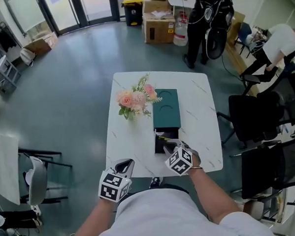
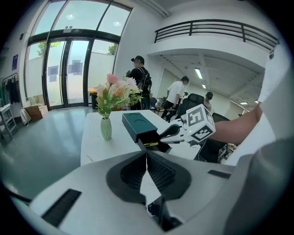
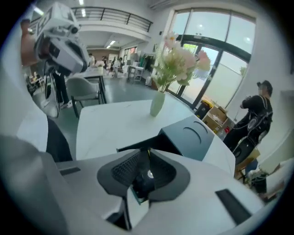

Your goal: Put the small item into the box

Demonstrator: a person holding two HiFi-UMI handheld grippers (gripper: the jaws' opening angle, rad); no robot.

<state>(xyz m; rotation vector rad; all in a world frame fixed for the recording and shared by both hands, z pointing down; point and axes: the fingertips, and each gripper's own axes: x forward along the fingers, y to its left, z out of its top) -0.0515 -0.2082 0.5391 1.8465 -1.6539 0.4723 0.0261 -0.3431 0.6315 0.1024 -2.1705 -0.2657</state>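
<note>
A dark green box [image 1: 165, 108] lies on the white table [image 1: 131, 145], its drawer [image 1: 160, 139] pulled out toward me. A small yellowish item [image 2: 150, 144] lies inside the drawer. My right gripper [image 1: 167, 145] hovers over the drawer's near end with its jaws together; in the right gripper view its tips [image 3: 148, 153] meet just before the box [image 3: 193, 137], and I see nothing clearly held. At the table's near edge my left gripper [image 1: 127, 165] is shut and empty; its own view shows the closed jaws [image 2: 146, 156] pointing at the box [image 2: 138, 125].
A vase of pink flowers [image 1: 134, 100] stands just left of the box. Black chairs [image 1: 260, 114] crowd the table's right side, and another chair [image 1: 37, 177] sits at the left. People and cardboard boxes [image 1: 158, 25] are at the far end of the room.
</note>
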